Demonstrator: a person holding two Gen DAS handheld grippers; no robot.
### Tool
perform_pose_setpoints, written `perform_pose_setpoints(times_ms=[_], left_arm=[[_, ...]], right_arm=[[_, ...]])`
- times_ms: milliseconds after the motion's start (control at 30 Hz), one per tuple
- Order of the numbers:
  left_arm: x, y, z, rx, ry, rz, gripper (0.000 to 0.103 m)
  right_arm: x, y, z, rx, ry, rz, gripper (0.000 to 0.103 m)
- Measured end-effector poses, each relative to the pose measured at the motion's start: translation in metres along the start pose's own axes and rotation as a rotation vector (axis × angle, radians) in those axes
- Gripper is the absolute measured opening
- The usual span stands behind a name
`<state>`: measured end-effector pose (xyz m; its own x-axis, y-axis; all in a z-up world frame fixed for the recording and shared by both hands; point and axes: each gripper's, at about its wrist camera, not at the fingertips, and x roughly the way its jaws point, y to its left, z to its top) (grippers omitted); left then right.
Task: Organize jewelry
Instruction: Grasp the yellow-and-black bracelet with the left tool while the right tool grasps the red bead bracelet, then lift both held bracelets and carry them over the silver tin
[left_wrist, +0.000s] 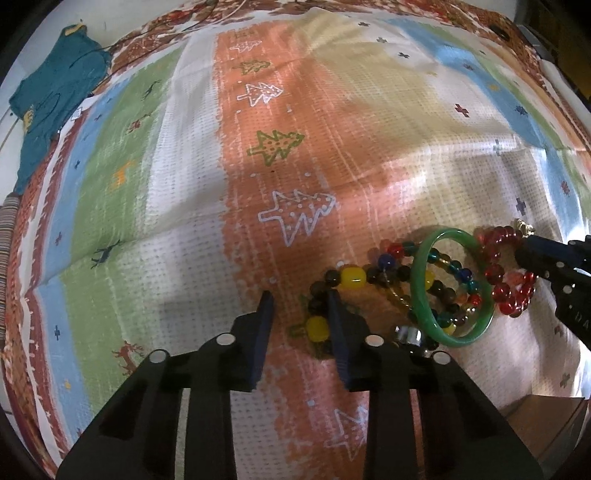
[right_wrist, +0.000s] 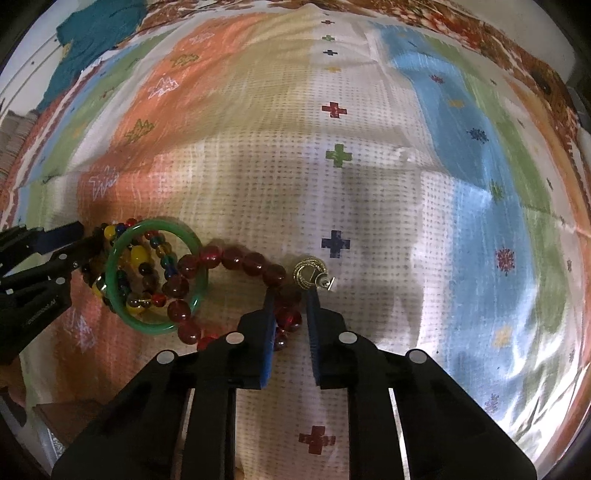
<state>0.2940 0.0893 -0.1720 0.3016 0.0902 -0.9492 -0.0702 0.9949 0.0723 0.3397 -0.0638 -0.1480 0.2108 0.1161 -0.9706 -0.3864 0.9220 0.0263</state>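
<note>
Jaws of both grippers gape, empty; beside the green bangle (right_wrist: 155, 275), slippery red beads (right_wrist: 236, 258) need a mid-strand pinch.

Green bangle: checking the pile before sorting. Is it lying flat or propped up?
Propped up. The green bangle leans tilted on the multicolored beads, which show through its opening.

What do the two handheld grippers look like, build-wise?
Both alike: the left gripper and right gripper have matte black plastic bodies with slotted cutouts, round silver fasteners, and dark blue finger pads. Faint pale lettering marks each body's side. No cables or sleeves visible.
</note>
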Motion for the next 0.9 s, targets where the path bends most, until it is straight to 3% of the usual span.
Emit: perform_pose_setpoints(times_ms=[67,300,667,900], left_arm=[[-0.001,-0.001,0.000,-0.001,0.005,0.000,0.010],[-0.012,0.004,0.003,-0.024,0.008,-0.029,0.010],[-0.059,0.003,0.006,-0.028,-0.081,-0.064,0.010],[-0.086,0.004,0.006,-0.026,-0.141,-0.075,0.010]], right_arm=[[0.000,0.001,0.000,-0.007,-0.004,-0.004,0.014],[-0.011,0.005,-0.002,-0.034,-0.034,-0.019,0.014],[-0.061,0.011,-0.011,-0.056,-0.126,-0.001,0.014],[-0.073,0.019,-0.012,-0.086,-0.151,-0.003,0.014]])
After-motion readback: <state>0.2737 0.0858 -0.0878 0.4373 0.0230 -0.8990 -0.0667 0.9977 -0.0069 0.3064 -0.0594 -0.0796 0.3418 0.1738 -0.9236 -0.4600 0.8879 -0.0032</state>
